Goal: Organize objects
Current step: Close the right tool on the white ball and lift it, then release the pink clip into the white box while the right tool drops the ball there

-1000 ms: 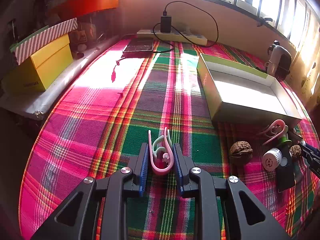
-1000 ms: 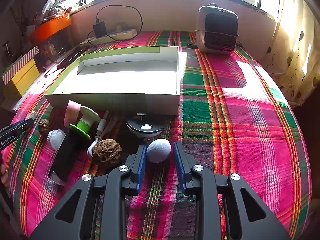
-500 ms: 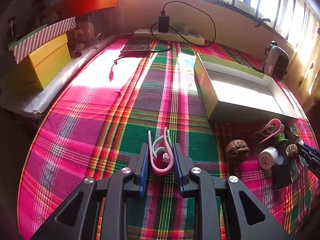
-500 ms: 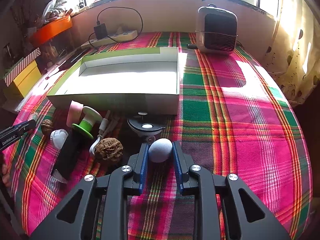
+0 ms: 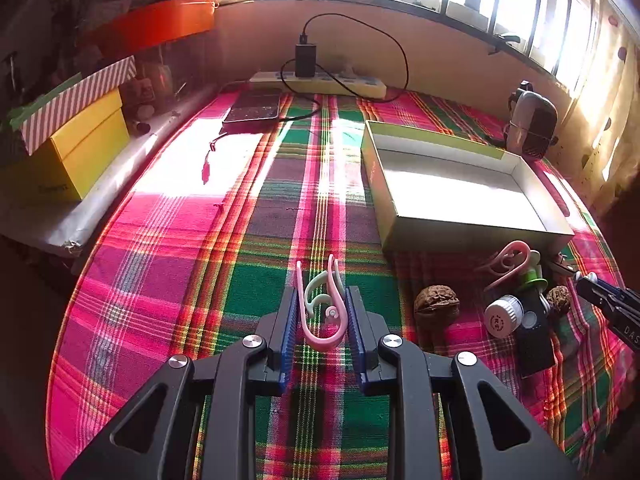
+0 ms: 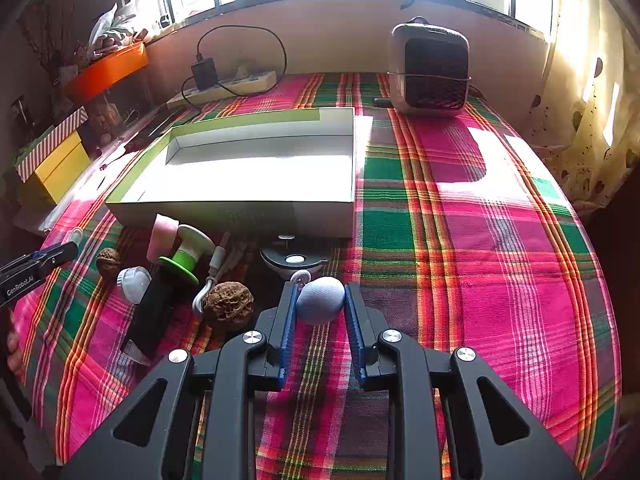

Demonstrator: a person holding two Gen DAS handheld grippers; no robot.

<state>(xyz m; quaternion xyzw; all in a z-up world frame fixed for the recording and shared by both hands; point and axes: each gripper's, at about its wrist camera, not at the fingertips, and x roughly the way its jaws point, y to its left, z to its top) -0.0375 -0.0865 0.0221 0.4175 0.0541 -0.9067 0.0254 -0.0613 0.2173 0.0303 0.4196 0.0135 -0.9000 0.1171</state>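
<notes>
Gripping a pink clip, the left gripper matched the right gripper, jaws pinching a grey ball, seemingly both bound for the open box.

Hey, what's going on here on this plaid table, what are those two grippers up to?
Someone is tidying small items with two handheld grippers. The left gripper has its jaws closed on a pink and white plastic clip. The right gripper grips a pale blue-grey egg-shaped ball. The open white cardboard box with green edge has nothing in it that shows. A pile by its front wall waits: wrinkled brown walnut, green and white spool, white ribbed cap.
</notes>
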